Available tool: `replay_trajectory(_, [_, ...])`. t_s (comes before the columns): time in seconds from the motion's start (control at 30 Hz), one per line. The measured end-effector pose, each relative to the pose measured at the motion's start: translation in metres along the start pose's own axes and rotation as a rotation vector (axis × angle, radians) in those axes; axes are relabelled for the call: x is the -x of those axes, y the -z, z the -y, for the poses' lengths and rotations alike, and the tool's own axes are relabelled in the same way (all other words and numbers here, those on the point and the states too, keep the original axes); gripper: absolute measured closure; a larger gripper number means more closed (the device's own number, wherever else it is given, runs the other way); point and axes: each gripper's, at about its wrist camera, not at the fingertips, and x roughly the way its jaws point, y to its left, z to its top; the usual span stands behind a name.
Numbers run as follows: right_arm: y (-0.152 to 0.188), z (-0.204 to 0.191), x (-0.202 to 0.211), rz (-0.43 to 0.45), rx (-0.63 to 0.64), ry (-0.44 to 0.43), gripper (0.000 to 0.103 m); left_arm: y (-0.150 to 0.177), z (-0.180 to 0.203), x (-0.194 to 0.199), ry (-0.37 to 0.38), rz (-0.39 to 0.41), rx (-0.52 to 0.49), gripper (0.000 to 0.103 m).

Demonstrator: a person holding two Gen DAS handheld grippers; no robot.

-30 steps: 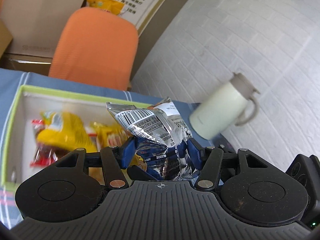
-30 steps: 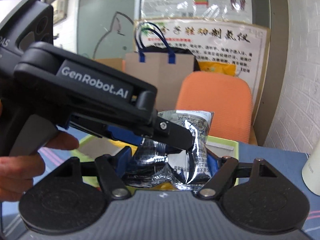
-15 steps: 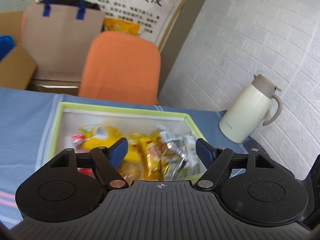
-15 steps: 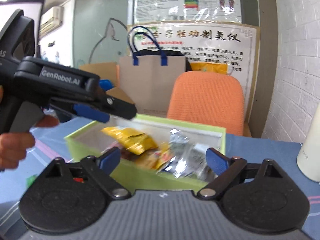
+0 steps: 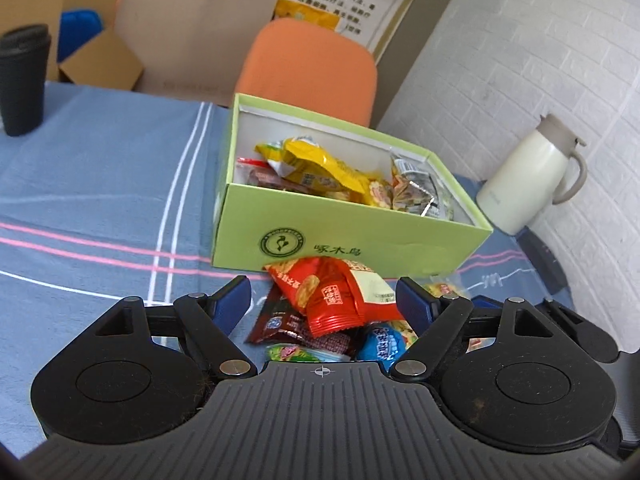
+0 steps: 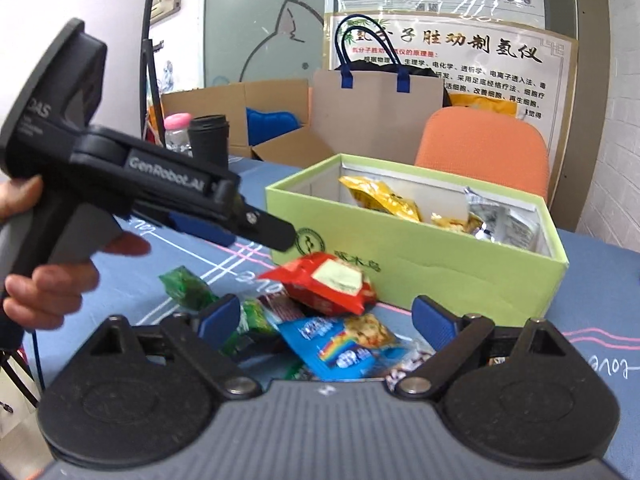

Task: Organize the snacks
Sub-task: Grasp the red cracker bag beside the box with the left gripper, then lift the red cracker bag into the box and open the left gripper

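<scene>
A lime-green box point(image 5: 352, 236) stands on the blue striped cloth and holds yellow packets point(image 5: 320, 164) and a silver packet point(image 5: 416, 192). In front of it lies a loose pile: a red packet point(image 5: 332, 288), a dark red one point(image 5: 280, 326) and a blue one point(image 5: 386, 344). My left gripper point(image 5: 324, 300) hangs over this pile, its jaws still opening, with nothing pressed between them. The right wrist view shows the box point(image 6: 460, 276), the red packet point(image 6: 328, 280), the blue packet point(image 6: 344, 344) and a green packet point(image 6: 186, 286). My right gripper point(image 6: 326, 318) is open above the pile.
A white jug point(image 5: 528, 180) stands right of the box by the brick wall. A black cup point(image 5: 24, 80) is at the table's far left, with a pink-capped bottle point(image 6: 178, 132) near it. An orange chair point(image 5: 312, 64), a paper bag and cardboard boxes lie behind. A hand point(image 6: 52, 288) holds the left gripper.
Both grippers, shut together on the silver packet above the box a second ago, opened and let it fall into the box. Both then drew back to the loose pile in front.
</scene>
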Motion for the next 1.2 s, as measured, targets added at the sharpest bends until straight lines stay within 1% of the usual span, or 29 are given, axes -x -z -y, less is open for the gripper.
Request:
replay_trajectory(0.07, [-0.005,0.003,-0.012,-0.011,-0.027,-0.020,0.010,-0.003,0.000,-0.005,0.014,-0.015,0.010,0.025])
replay_trajectory(0.1, [-0.006,0.005,-0.019,-0.022,-0.043,-0.027,0.010,-0.005,0.000,-0.010,0.023,-0.027,0.010,0.017])
replay_trajectory(0.2, [-0.006,0.006,-0.044,-0.077,-0.048,-0.034,0.010,-0.014,0.000,-0.034,0.049,-0.082,0.015,0.020])
replay_trajectory(0.27, [-0.006,0.007,-0.059,-0.112,-0.052,-0.051,0.010,-0.019,-0.001,-0.053,0.066,-0.137,0.023,0.026])
replay_trajectory(0.33, [-0.006,0.009,-0.070,-0.134,-0.060,-0.065,0.010,-0.021,-0.004,-0.068,0.089,-0.180,0.031,0.032])
replay_trajectory(0.37, [-0.007,0.008,-0.076,-0.148,-0.058,-0.078,0.010,-0.022,-0.006,-0.073,0.087,-0.194,0.035,0.039])
replay_trajectory(0.4, [-0.007,0.008,-0.080,-0.159,-0.058,-0.095,0.010,-0.022,-0.007,-0.077,0.074,-0.202,0.030,0.041])
replay_trajectory(0.47, [-0.010,0.005,-0.084,-0.164,-0.060,-0.116,0.011,-0.021,-0.009,-0.077,0.078,-0.191,0.022,0.050])
replay_trajectory(0.5, [-0.012,0.002,-0.083,-0.154,-0.052,-0.123,0.010,-0.021,-0.012,-0.074,0.086,-0.182,0.028,0.059])
replay_trajectory(0.53, [-0.014,-0.001,-0.079,-0.142,-0.047,-0.129,0.010,-0.021,-0.015,-0.070,0.101,-0.173,0.039,0.071])
replay_trajectory(0.6, [-0.017,-0.008,-0.071,-0.129,-0.048,-0.152,0.010,-0.021,-0.013,-0.056,0.127,-0.151,0.021,0.086])
replay_trajectory(0.67, [-0.015,-0.013,-0.065,-0.119,-0.041,-0.151,0.011,-0.019,-0.006,-0.044,0.121,-0.131,-0.025,0.085])
replay_trajectory(0.7, [-0.014,-0.016,-0.061,-0.116,-0.041,-0.145,0.011,-0.017,-0.004,-0.041,0.114,-0.130,-0.031,0.086])
replay_trajectory(0.8, [-0.006,-0.027,-0.041,-0.104,-0.040,-0.136,0.011,-0.002,-0.002,-0.026,0.107,-0.118,-0.009,0.088])
replay_trajectory(0.93, [0.011,-0.046,-0.007,-0.085,-0.050,-0.120,0.011,0.026,0.007,0.002,0.124,-0.101,-0.002,0.088])
replay_trajectory(1.0, [0.023,-0.055,0.012,-0.065,-0.057,-0.103,0.010,0.042,0.010,0.013,0.152,-0.106,0.017,0.088])
replay_trajectory(1.1, [0.046,-0.063,0.031,-0.080,-0.088,-0.094,0.010,0.067,0.017,0.024,0.176,-0.125,0.023,0.085])
replay_trajectory(1.2, [0.064,-0.064,0.042,-0.110,-0.125,-0.081,0.010,0.087,0.022,0.024,0.181,-0.144,0.044,0.080])
